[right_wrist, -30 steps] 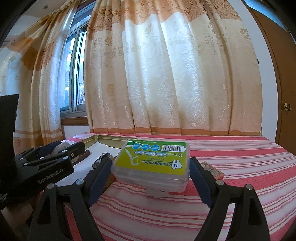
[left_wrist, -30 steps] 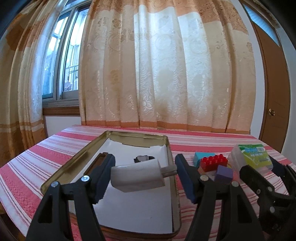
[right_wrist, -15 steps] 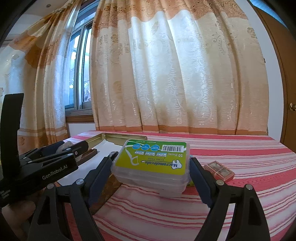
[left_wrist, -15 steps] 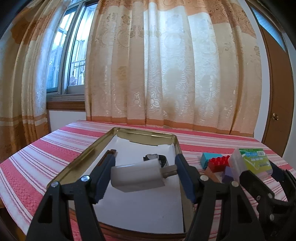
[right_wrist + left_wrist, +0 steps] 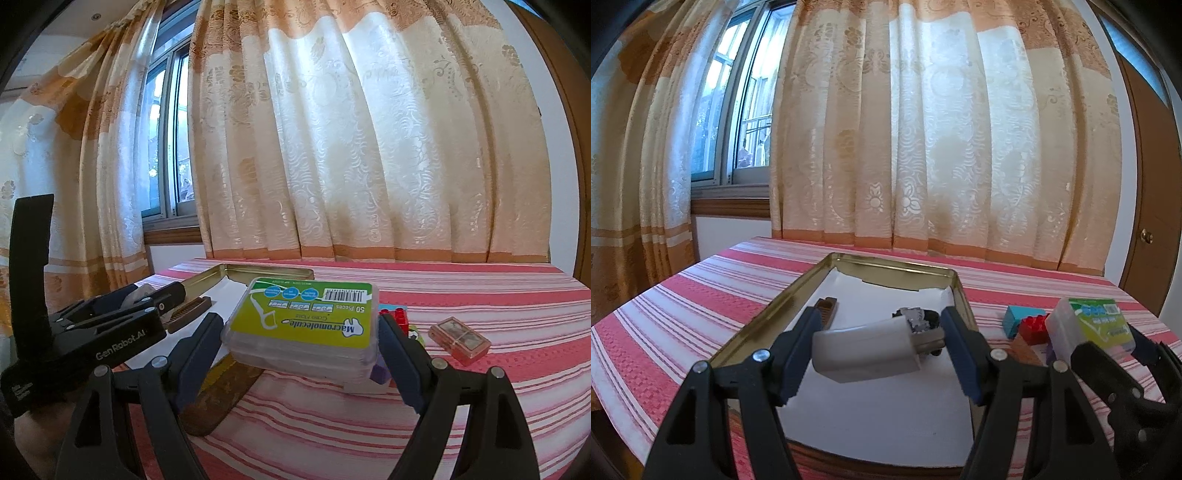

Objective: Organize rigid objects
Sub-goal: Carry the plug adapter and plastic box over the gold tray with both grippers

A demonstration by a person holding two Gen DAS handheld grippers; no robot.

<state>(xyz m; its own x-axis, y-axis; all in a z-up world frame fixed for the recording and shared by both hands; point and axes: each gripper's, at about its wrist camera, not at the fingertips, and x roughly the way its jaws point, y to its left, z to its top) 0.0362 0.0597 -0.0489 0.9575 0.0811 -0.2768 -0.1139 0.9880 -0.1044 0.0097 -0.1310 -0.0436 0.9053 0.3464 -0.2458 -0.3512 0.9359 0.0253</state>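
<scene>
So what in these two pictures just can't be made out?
- Small dark and silvery item in the gold tray, left wrist view: half hidden behind the white charger; I can't tell what it is.
- Purple block, right wrist view: mostly hidden under the floss pick box.
- Red brick, right wrist view: cut off by a finger.
- Small print on the box label: too small to read.

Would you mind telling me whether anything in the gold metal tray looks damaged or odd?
Yes: the white paper liner in the gold metal tray is torn along its far edge, leaving a ragged gap of bare metal there. Nothing else stands out.
</scene>
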